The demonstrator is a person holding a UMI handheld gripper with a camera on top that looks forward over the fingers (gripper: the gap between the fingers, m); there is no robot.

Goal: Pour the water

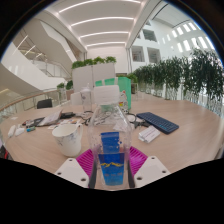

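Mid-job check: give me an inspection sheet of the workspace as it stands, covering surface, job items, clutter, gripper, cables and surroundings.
Surface: pale wooden table, wide and round-edged.
Job's things: clear water bottle with blue label, upright between the fingers; white cup to its left on the table.
Clutter: dark keyboard to the right; papers and small items at far left; green box behind the bottle.
Gripper: gripper with purple pads at both sides of the bottle; grip contact cannot be confirmed.
Cables: nothing seen clearly.
Surroundings: planters with tall plants, white atrium balconies, ceiling light strips.
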